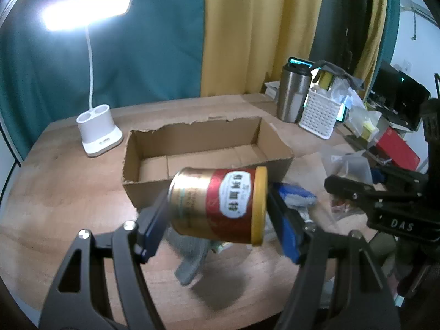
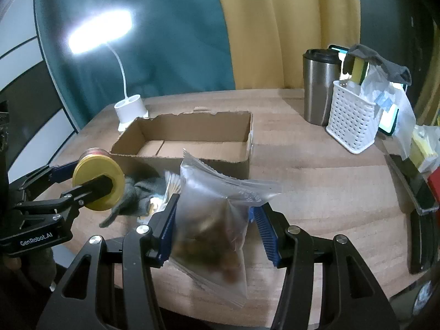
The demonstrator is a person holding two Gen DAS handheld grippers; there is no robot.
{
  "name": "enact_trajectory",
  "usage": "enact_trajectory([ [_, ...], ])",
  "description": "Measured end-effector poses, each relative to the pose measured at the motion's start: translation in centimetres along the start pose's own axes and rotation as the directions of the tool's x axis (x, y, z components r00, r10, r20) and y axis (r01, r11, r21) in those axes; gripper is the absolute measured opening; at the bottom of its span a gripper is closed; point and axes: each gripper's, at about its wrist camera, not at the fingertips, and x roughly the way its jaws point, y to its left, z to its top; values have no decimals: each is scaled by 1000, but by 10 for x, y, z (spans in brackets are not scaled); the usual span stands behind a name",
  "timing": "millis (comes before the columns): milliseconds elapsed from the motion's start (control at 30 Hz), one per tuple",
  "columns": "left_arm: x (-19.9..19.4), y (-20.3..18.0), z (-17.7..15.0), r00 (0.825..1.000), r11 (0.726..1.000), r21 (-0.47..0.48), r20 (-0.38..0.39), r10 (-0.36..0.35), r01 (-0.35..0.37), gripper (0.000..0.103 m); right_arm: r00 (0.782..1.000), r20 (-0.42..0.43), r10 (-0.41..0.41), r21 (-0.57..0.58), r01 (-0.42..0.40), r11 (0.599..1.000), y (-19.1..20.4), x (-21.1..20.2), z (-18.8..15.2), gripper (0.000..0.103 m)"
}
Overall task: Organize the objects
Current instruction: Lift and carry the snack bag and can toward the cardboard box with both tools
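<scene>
Tin (image 1: 220, 203) lies sideways, clamped end to end in left gripper (image 1: 220, 220), box (image 1: 206, 148) just beyond. Right view: right gripper (image 2: 213, 220), part-closed, pinches bag (image 2: 211, 220) upright, box (image 2: 189, 140) directly ahead.

My wooden table (image 2: 316, 170) carries an open cardboard box (image 2: 192, 137) mid-table, a lit white desk lamp (image 2: 129, 110) far left, a steel tumbler (image 2: 319, 88) and white basket (image 2: 349, 118) far right, grey cloth (image 2: 137, 195) near.
</scene>
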Motion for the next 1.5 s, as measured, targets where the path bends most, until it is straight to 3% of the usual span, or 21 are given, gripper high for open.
enact_trajectory([
  [1500,68,43,45,999,997,-60,-38,38,-40,71,998,-26,48,-85,-50,995,-3,84,83,56],
])
